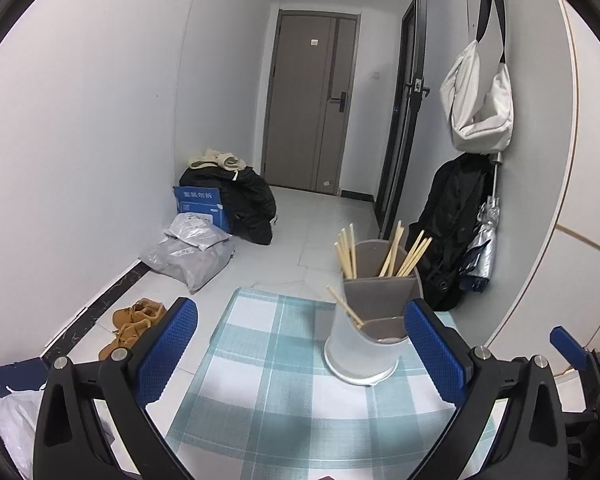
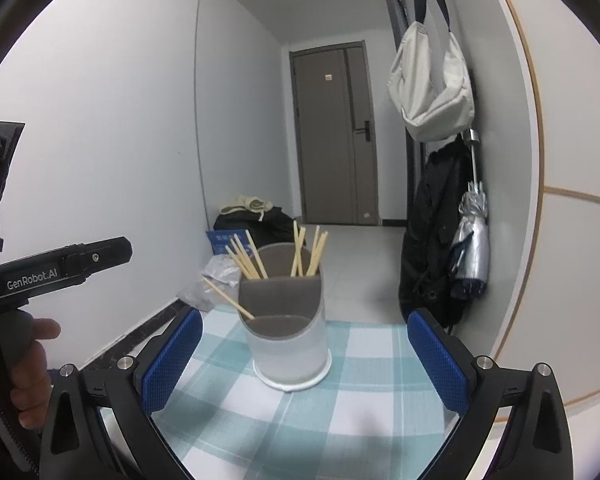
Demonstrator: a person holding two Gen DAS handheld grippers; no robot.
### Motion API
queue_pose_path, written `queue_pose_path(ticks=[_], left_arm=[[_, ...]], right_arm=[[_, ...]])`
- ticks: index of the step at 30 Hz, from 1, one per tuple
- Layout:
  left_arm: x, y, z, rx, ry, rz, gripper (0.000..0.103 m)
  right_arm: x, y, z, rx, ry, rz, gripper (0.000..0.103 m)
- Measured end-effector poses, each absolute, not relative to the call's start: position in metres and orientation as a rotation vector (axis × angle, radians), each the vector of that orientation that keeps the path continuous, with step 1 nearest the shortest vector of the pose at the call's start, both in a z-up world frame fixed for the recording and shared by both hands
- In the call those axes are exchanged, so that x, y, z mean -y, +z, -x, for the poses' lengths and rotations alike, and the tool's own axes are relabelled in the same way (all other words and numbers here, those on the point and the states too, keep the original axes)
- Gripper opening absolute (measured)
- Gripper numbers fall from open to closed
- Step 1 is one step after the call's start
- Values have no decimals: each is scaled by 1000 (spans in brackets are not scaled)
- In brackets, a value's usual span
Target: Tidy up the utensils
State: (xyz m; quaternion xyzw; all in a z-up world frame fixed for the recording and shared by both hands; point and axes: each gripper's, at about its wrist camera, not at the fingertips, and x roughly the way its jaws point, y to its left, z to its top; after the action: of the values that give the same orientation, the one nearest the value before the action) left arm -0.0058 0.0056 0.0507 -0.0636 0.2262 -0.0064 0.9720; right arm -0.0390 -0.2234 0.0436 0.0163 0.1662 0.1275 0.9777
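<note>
right wrist view: utensil holder (image 2: 288, 340) at 12 o'clock on checked surface (image 2: 340, 412), chopsticks (image 2: 300, 252) inside; right claw (image 2: 306, 360) and left claw (image 1: 300, 356) both agape, empty. sorting seems finished; next, likely withdraw.

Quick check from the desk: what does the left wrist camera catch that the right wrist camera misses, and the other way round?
Only the left wrist view shows the brown shoes on the floor, the white plastic bag at lower left, and a blue pad of the right claw at its right edge.

Only the right wrist view shows the person's hand gripping the left claw's handle.

Both show the utensil holder with chopsticks on the checked tablecloth, the door and the hanging white bag. Each view's own claw stands open and empty.
</note>
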Motion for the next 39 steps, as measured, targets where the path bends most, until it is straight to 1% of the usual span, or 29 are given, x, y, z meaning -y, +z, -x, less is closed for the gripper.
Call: queue_pose_path(ticks=[9,20,31,39], left_arm=[[2,20,-1,-466,8,90,101],[2,-14,-19,-570,-4,91,101],[3,-19,-27,-603,4,101,101],[6,-18,-26,-591,7,79,101]], right_arm=[[227,18,37,-353,257,-36,103],[232,-14,17,-477,232,-52,103],[230,-24,6,-512,230,-71,103],[230,-25,6,-519,234,-74,103]])
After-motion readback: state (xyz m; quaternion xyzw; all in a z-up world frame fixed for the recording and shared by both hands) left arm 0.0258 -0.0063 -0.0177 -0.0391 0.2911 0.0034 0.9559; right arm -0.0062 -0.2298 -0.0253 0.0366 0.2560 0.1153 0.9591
